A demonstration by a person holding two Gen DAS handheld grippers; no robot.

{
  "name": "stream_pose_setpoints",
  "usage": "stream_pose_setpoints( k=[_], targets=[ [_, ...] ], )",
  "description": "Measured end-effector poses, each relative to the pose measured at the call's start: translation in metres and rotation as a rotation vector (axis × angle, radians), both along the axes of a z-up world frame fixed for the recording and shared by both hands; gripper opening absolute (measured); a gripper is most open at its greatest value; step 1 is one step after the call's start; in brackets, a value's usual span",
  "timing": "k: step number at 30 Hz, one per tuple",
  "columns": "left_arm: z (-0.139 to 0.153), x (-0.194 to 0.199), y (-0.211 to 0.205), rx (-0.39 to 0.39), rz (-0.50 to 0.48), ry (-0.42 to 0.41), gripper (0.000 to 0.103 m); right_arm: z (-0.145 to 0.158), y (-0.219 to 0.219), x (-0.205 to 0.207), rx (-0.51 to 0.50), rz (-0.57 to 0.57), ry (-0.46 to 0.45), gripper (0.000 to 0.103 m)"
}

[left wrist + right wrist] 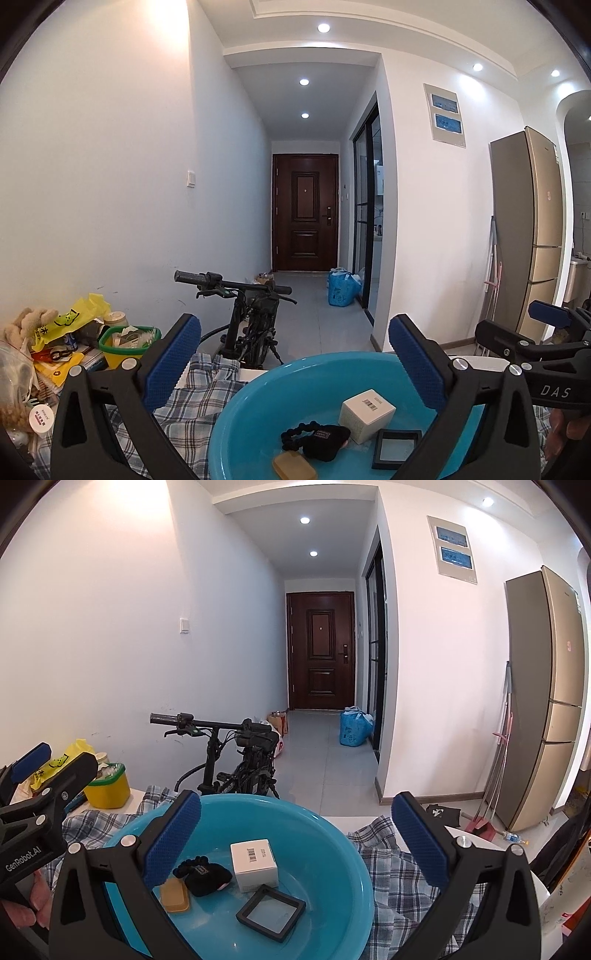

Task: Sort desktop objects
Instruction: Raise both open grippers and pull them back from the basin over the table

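White box (254, 864), barcode up, sits in the blue basin (332, 834) on the plaid cloth (406, 871), beside black pouch (207, 876), amber soap (175, 894) and black frame (271, 912). Left gripper (293, 363), neighbour arm reading "DAS", and right gripper (295, 843), neighbour reading "GenRobot.AI", gape wide, empty above the rim.

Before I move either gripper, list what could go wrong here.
1. The blue basin sits on loose plaid cloth; a nudge might slide it.
2. The black square frame leans against the white box, so lifting the box may tip it.
3. Both open grippers, left gripper and right gripper, hover close together and could collide.
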State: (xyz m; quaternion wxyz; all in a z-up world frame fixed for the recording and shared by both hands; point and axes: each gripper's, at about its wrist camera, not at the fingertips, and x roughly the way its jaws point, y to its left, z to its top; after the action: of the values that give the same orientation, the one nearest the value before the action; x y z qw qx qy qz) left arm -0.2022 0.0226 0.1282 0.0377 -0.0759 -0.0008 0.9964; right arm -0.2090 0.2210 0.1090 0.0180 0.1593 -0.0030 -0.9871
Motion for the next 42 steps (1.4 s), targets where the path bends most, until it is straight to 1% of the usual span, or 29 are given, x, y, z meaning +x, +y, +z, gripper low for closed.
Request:
stream_pose_setpoints(
  k=[7,16,24,28,30,32,33,35,37,39,42],
  targets=[
    [0.001,0.003,0.000,0.002,0.001,0.007,0.103,0.002,0.001,0.002,-0.004,-0.003,0.005,0.103],
    [0.005,0.003,-0.003,0.004,0.011,-0.010,0.103,0.003,0.001,0.003,-0.004,-0.001,0.006,0.103],
    [0.010,0.009,-0.004,0.006,0.015,0.011,0.103,0.008,0.000,0.006,-0.008,0.001,0.018,0.103],
    [0.018,0.016,-0.004,0.014,0.015,0.024,0.103,0.016,0.002,0.013,-0.012,0.005,0.047,0.103],
    [0.024,0.021,-0.002,-0.006,0.008,0.053,0.103,0.022,0.003,0.019,-0.014,-0.002,0.068,0.103],
    [0.026,0.025,0.000,-0.028,0.028,0.076,0.103,0.029,0.006,0.025,-0.023,0.003,0.092,0.103],
    [0.028,0.027,-0.001,-0.029,0.029,0.073,0.103,0.031,0.007,0.029,-0.029,-0.003,0.104,0.103],
    [0.032,0.030,-0.001,-0.033,0.003,0.046,0.103,0.035,0.009,0.034,-0.046,-0.011,0.131,0.103],
    [0.040,0.037,0.000,-0.062,-0.001,0.048,0.103,0.037,0.008,0.036,-0.060,-0.007,0.130,0.103],
    [0.049,0.051,-0.001,-0.074,0.024,0.088,0.103,0.039,0.005,0.039,-0.058,-0.006,0.113,0.103],
    [0.059,0.068,-0.005,-0.044,0.020,0.117,0.103,0.040,-0.004,0.051,-0.035,0.020,0.109,0.103]
  ],
)
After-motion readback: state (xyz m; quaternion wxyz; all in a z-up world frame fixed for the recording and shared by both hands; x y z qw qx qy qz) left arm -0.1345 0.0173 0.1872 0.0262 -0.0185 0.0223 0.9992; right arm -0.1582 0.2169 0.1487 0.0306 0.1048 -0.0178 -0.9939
